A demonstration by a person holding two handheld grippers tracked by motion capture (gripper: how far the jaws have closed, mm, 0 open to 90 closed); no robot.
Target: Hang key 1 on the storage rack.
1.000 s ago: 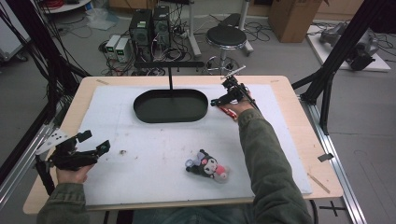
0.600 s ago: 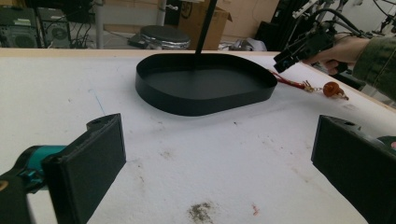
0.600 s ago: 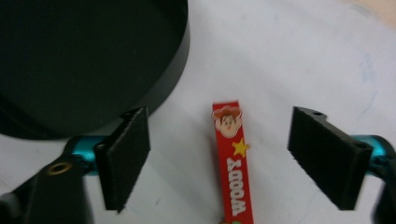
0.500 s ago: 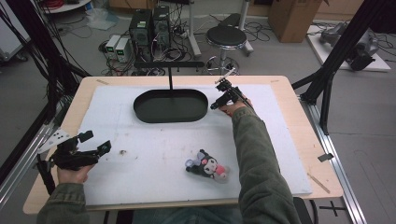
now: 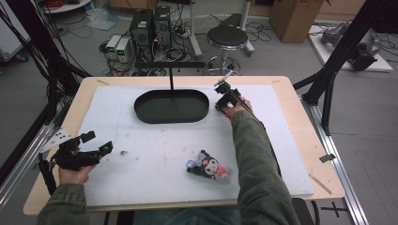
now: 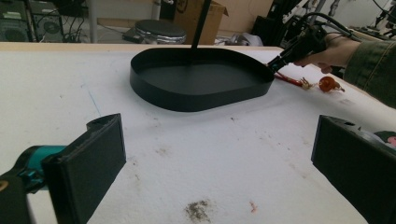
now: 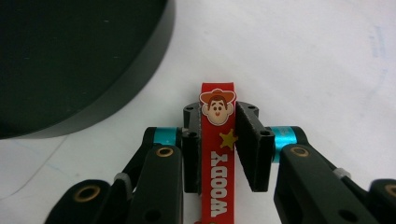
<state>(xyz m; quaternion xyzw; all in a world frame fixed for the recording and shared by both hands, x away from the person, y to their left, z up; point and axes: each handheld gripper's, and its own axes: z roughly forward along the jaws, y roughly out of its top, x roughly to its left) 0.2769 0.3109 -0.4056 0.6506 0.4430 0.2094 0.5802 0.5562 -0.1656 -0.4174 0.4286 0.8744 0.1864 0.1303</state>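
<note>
A person sits at a pale wooden table [image 5: 300, 140] covered by a white mat [image 5: 155, 154], holding a two-jaw tool in each hand.

The right tool [image 5: 224, 96] reaches to the far side of the mat, just beside the right end of a shallow black oval tray [image 5: 171, 106]. Its jaws have just been closing, and the right gripper view shows them pinching a red strap [image 7: 217, 154] printed with a cartoon cowboy face, a yellow star and the word WOODY (the strap runs lengthwise between the two pads). The strap lies on the white mat, close to the tray's curved wall [image 7: 116, 100] but apart from it. In the left gripper view, the strap's red end [image 6: 290, 80] and a small orange charm [image 6: 328, 84] lie on the mat beside the tray.

The left tool [image 5: 89, 149] rests near the mat's left edge, well apart from the tray, with its jaws spread wide and nothing between them.

A small dark plush toy with pink details [image 5: 209, 166] lies on the near part of the mat, just beside the person's right sleeve [image 5: 256, 159].
</note>
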